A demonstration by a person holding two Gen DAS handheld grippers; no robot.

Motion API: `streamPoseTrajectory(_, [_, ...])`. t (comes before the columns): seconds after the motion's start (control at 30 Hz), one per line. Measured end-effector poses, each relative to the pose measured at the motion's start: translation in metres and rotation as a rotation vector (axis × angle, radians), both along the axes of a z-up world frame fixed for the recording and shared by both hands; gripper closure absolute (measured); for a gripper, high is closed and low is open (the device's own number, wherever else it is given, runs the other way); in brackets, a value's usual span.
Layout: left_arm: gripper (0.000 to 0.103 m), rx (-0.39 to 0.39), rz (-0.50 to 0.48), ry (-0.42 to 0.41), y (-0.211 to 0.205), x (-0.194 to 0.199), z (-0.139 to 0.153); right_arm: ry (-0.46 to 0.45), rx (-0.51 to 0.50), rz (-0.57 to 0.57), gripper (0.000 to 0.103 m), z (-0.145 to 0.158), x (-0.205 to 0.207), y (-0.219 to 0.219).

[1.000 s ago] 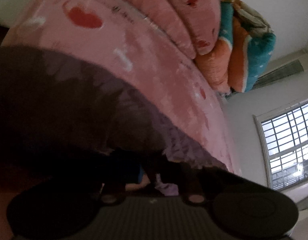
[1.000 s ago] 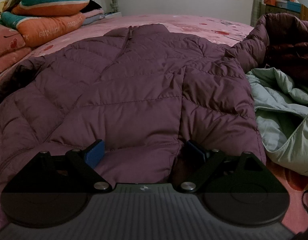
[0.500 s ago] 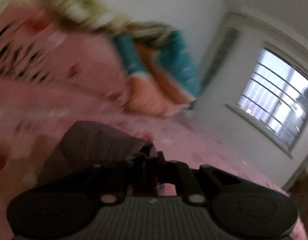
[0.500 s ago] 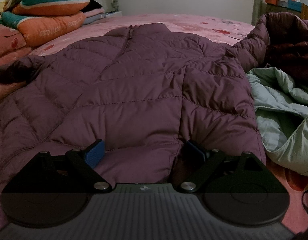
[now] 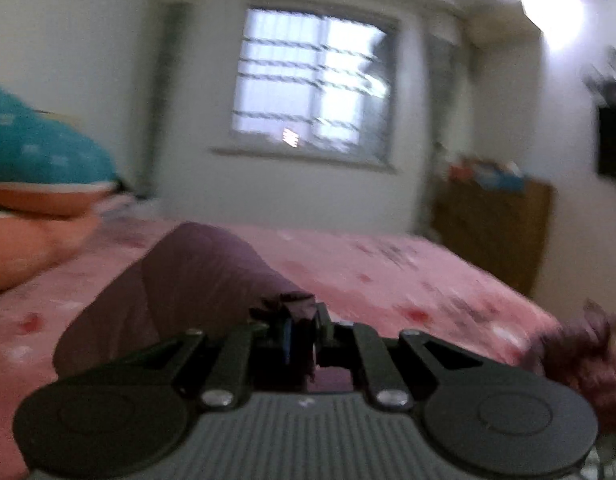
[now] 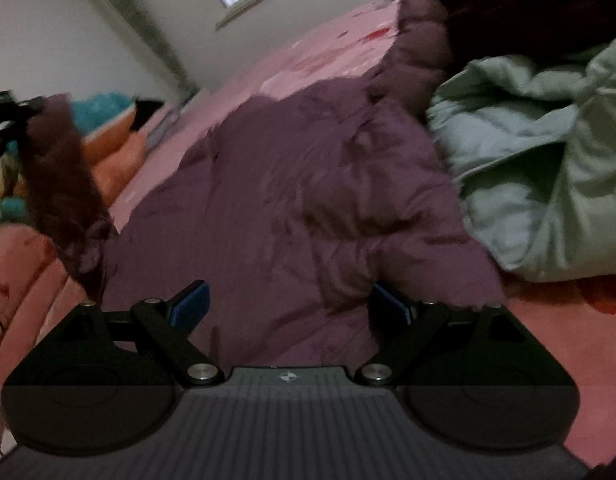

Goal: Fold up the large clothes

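Now that the left claw (image 5: 300,334), pinching the sleeve (image 5: 180,292), has swung it up off the bed (image 5: 407,276), fold-in starts; right claw (image 6: 288,306) spread over the jacket (image 6: 292,200).

Motion blur softens both views. In the left wrist view the barred window (image 5: 311,88) and the brown wooden cabinet (image 5: 495,232) at the far right are smeared, and the small items on the cabinet cannot be identified. The teal and orange folded blankets (image 5: 36,168) are cut off by the left edge. In the right wrist view the quilted purple down jacket (image 6: 292,208) has blurred seams, its near hem hidden behind the gripper body, and the pale green padded garment (image 6: 547,176) runs off the right edge.
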State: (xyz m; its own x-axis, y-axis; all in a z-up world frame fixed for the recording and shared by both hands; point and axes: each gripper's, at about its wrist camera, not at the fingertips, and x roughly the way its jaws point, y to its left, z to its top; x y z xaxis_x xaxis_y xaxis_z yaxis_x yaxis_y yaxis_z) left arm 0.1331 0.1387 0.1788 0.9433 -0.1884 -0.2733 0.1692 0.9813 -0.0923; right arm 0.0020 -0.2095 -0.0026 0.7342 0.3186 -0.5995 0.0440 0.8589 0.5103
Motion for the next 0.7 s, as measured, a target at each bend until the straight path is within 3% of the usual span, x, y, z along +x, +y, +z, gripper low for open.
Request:
streamPoseTrajectory(0.17, [0.095, 0.084, -0.131, 0.124, -0.051, 0.013, -0.057, -0.059, -0.007, -0.142, 0.000, 0.009, -0.006, -0.031])
streamPoseTrajectory(0.3, [0.089, 0.136, -0.187, 0.225, -0.071, 0.008, -0.095, -0.058, 0.036, -0.263, 0.000, 0.009, -0.009, -0.058])
streamPoseTrajectory(0.37, [0.080, 0.132, -0.198, 0.257, -0.065, 0.002, -0.107, -0.051, 0.065, -0.286, 0.000, 0.007, -0.011, -0.067])
streamPoseTrajectory(0.43, [0.060, 0.102, -0.201, 0.276, -0.060, -0.013, -0.113, -0.046, 0.062, -0.289, 0.000, 0.007, -0.012, -0.068])
streamPoseTrajectory(0.47, [0.055, 0.094, -0.203, 0.280, -0.059, -0.015, -0.113, -0.047, 0.061, -0.282, 0.000, 0.007, -0.012, -0.067])
streamPoseTrajectory(0.53, [0.036, 0.095, -0.214, 0.276, -0.059, -0.031, -0.113, -0.052, 0.056, -0.275, 0.000, 0.008, -0.013, -0.065])
streamPoseTrajectory(0.7, [0.028, 0.037, -0.222, 0.282, -0.048, -0.069, -0.108, -0.057, 0.044, -0.273, 0.000, 0.007, -0.011, -0.060])
